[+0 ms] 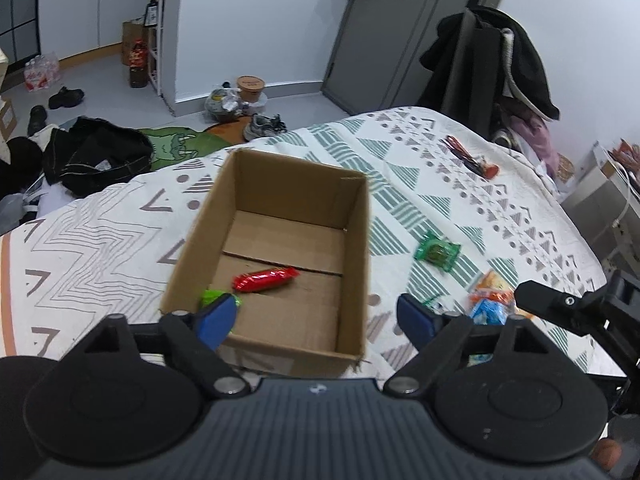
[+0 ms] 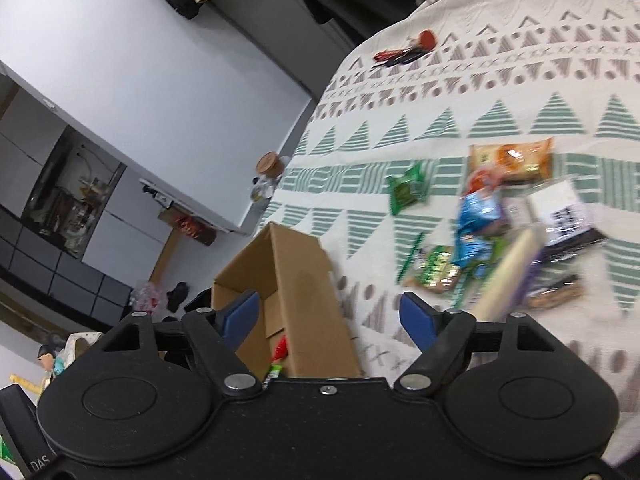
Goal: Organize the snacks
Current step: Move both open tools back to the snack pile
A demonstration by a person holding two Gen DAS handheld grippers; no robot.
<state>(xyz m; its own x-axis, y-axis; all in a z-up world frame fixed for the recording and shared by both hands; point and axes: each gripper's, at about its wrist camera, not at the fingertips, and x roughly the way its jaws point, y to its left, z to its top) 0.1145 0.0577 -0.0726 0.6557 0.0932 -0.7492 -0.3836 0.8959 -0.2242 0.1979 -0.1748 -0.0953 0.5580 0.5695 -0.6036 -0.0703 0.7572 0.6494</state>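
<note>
An open cardboard box stands on the patterned bedspread. A red wrapped snack lies on its floor, and a green wrapped snack peeks out behind my left finger. My left gripper hovers open over the box's near edge, holding nothing. My right gripper is open and empty beside the box, whose red snack shows inside. A pile of snack packets lies right of the box, with a green packet and an orange packet nearby.
A green packet and a blue-orange packet lie right of the box. A red-black item rests farther up the bed. Clothes, shoes and bags litter the floor beyond the bed's edge. A coat hangs over a chair.
</note>
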